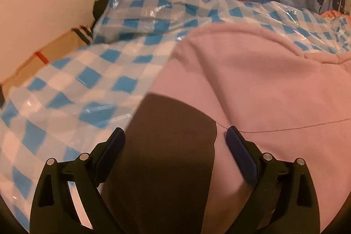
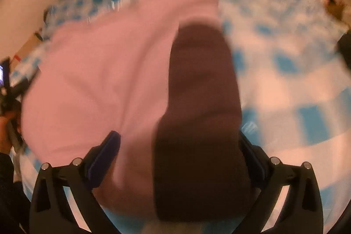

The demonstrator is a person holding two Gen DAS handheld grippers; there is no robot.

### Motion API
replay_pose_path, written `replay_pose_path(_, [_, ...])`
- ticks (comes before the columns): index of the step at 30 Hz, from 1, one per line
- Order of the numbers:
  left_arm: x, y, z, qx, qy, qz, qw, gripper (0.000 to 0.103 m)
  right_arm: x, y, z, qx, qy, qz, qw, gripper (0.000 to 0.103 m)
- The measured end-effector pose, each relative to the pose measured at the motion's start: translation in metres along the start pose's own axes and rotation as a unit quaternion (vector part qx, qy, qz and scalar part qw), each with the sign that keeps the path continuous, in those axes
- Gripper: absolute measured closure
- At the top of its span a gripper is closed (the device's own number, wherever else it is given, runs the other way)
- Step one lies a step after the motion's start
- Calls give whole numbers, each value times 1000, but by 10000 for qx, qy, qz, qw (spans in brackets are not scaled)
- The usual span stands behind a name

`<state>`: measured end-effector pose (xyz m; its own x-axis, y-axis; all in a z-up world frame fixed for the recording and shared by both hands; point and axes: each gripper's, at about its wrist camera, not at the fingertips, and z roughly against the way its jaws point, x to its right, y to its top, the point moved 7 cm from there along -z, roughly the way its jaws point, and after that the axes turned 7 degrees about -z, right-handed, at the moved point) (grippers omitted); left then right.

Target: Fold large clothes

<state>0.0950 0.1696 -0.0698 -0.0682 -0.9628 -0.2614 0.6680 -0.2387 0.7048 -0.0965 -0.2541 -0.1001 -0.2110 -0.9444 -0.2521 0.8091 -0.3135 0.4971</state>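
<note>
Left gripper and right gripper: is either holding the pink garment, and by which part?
Neither: left gripper and right gripper stand open around the pink garment's brown bands.

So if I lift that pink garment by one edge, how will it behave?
The pink garment will probably droop, since it lies in soft folds. It looks thick, so fairly heavy. It may slide on the glossy checked sheet.

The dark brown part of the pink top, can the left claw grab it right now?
Probably yes. The left claw is open with the dark brown part already lying between its fingers, on the pink top, and nothing covers it. It hasn't pinched it yet.
</note>
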Motion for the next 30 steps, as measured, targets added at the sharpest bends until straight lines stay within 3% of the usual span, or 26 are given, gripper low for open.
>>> replay_pose_path(3, [-6, -6, 17, 6, -20, 106, 9999, 13, 1, 7, 13, -155, 2, -226, 9996, 6])
replay_pose_path(8, [-2, -35, 27, -59, -48, -72, 9999, 13, 0, 5, 60, 799, -29, -256, 9965, 6])
replay_pose_path(11, [-4, -37, 35, -96, -105, 10, 9999, 13, 12, -17, 23, 73, -119, -246, 9996, 5])
replay_pose_path(13, [-12, -41, 49, -84, -196, 273, 9994, 13, 14, -9, 40, 107, -90, -456, 9989, 6])
replay_pose_path(15, [-21, -49, 69, 147, -264, 500, 9983, 13, 3, 5, 74, 733, 100, -402, 9964, 6])
replay_pose_path(17, [-27, -55, 78, 262, -192, 531, 9981, 13, -15, 34, 100, 1297, -5, -56, 9915, 6])
replay_pose_path(19, [-35, -57, 76, 250, -58, 625, 9977, 13, -32, 66, 100, 1420, 0, 61, 9898, 6])
replay_pose_path(22, [-46, -58, 72, 216, -17, 911, 9956, 13, -55, 123, 74, 1485, -142, 342, 9882, 6])
replay_pose_path(25, [-39, -68, 48, -168, -172, 849, 9961, 13, -53, 177, 11, 1146, -492, 328, 9916, 6])
replay_pose_path(27, [-33, -70, 40, -147, -115, 632, 9978, 12, -27, 199, -43, 801, -1029, 164, 9913, 6])
replay_pose_path(28, [-32, -70, 38, -95, -149, 608, 9980, 11, -5, 195, -87, 233, -1132, -46, 9933, 5])
replay_pose_path(29, [-32, -68, 37, -34, -237, 657, 9976, 11, 12, 186, -120, -309, -712, -488, 9958, 5])
replay_pose_path(30, [-31, -65, 35, -11, -302, 705, 9971, 11, 21, 182, -133, -460, -451, -853, 9943, 5])
